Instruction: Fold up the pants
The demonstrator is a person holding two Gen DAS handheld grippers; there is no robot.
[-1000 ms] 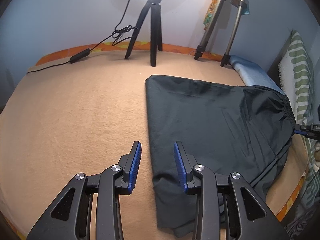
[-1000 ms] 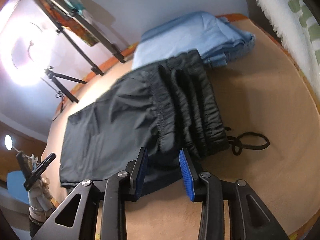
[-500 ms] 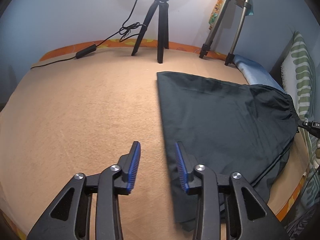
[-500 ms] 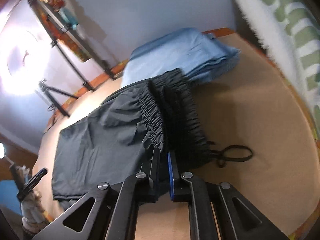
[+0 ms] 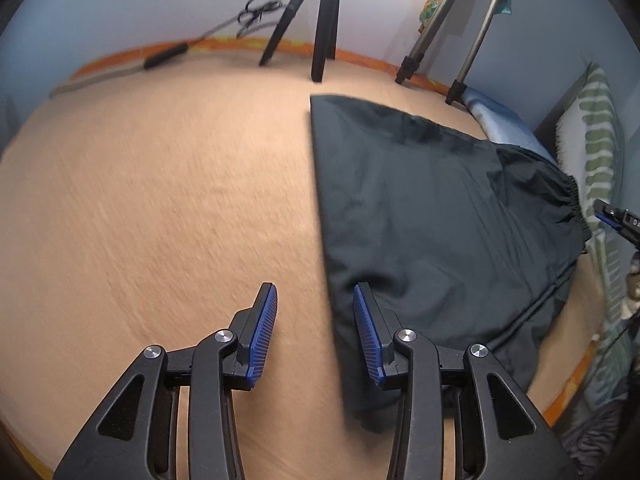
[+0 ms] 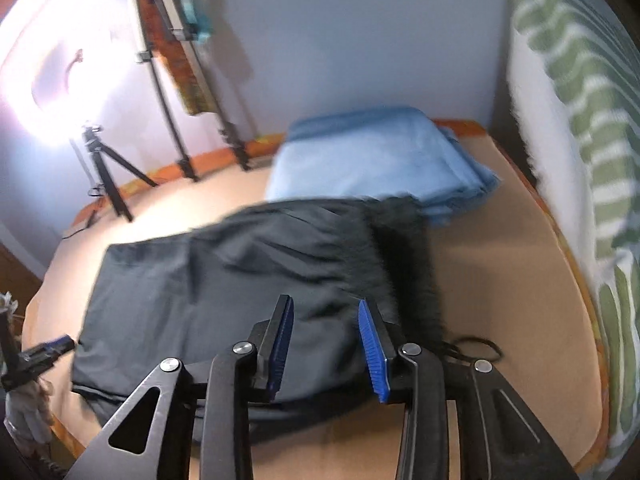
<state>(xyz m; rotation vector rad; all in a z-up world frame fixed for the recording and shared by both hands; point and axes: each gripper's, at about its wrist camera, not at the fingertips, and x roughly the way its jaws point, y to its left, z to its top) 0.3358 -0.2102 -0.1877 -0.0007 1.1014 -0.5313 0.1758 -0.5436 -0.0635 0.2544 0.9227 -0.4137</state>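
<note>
**Dark pants lie folded on the tan bed cover, both tongs empty**

In the left wrist view, a black power adapter with its cable [image 5: 166, 56] lies at the far left edge of the tan fleece bed cover [image 5: 160, 208]. Right of it stands a black tripod [image 5: 320, 24], then a silver tripod [image 5: 472, 32] near the pale blue wall. The left gripper [image 5: 314, 312], black with ribbed blue pads, hangs low over the cover with its jaws partly apart and nothing between them; its right finger sits over the straight left edge of the dark charcoal pants [image 5: 432, 216]. The pants lie flat in a folded slab on the right half of the bed, the gathered elastic waistband to the far right. Behind them is a folded light blue cloth [image 5: 500, 120], and a white pillow with green stripes [image 5: 600, 152] stands along the right edge. The tip of the right gripper [image 5: 618, 222] shows just beyond the waistband.

In the right wrist view, a bright lamp glares at upper left above the tripods. The tip of the left gripper [image 6: 44, 354] pokes in at the left, beside the pants' [image 6: 208, 292] far end. The right gripper [image 6: 325, 322] hovers above the pants near the waistband, its jaws opening and gripping nothing. A black drawstring loop [image 6: 480, 348] lies on the cover just right of the waistband. The blue cloth [image 6: 372, 160] touches the pants at the back, and the striped pillow [image 6: 580, 120] rises at the right.
</note>
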